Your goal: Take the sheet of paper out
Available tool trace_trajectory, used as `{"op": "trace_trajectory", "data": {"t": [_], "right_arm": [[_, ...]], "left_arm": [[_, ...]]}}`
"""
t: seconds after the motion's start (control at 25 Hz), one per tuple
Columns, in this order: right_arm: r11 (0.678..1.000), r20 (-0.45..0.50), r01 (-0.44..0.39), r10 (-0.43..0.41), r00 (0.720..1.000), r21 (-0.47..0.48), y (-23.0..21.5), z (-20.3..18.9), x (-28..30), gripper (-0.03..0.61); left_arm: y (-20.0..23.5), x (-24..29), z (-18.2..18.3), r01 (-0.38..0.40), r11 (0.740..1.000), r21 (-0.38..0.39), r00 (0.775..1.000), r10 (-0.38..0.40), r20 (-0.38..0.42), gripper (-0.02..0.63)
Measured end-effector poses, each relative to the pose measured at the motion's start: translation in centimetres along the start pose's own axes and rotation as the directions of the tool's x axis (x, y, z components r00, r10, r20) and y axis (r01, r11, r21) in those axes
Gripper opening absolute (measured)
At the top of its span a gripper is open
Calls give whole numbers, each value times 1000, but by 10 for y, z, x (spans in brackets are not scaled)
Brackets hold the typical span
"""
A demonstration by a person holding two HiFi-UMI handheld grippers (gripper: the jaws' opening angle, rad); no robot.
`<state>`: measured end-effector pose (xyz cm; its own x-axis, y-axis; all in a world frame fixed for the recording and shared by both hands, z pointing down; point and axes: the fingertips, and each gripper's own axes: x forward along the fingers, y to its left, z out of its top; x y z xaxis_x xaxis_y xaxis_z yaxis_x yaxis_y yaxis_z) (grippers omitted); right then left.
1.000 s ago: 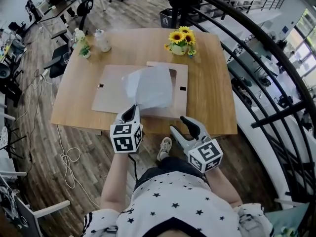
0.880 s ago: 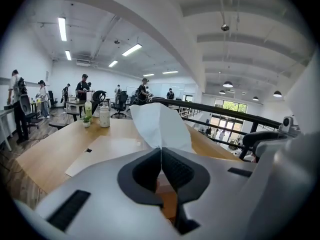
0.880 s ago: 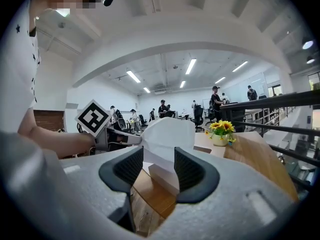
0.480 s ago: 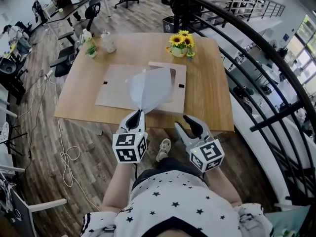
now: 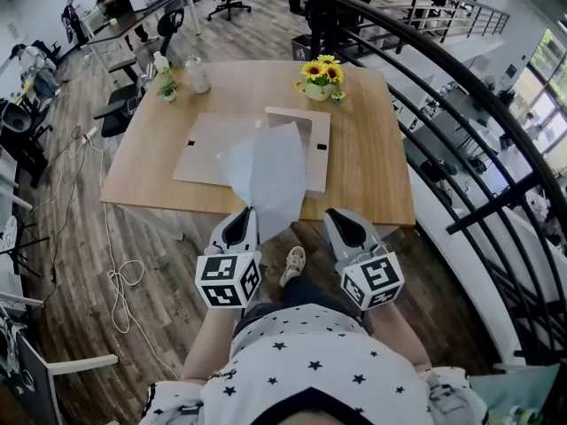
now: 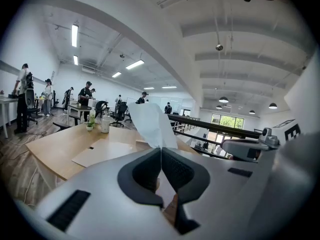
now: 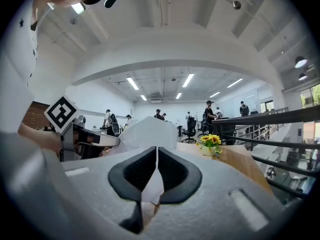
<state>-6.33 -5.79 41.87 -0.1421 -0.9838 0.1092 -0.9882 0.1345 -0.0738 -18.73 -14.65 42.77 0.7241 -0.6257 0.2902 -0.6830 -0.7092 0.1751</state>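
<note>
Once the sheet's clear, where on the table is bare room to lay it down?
Bare table runs right of the folder, this side of the sunflower pot. Another bare strip lies left of the folder. The far left corner is crowded with a jar and small plant.

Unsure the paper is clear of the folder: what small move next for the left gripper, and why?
Probably draw the left gripper slightly back toward you: its jaws are shut on the near corner of the sheet of paper, whose far end overlaps the folder in the head view.
</note>
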Motion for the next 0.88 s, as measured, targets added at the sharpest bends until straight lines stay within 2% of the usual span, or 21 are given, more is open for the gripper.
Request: {"op": "trace_trajectory", "data": {"t": [0.32,0.88], "right_arm": [[999,22,39,-39,999,-16,11,5,-18,6],[997,-9,62,-63,998,-41,5,0,-11,6]], "left_arm": [[-3,-21,-9,14,1000,-10,1000,-14,11,6],[1,-7,-16,21,1000,-23,1000,-21,-2,6]]}}
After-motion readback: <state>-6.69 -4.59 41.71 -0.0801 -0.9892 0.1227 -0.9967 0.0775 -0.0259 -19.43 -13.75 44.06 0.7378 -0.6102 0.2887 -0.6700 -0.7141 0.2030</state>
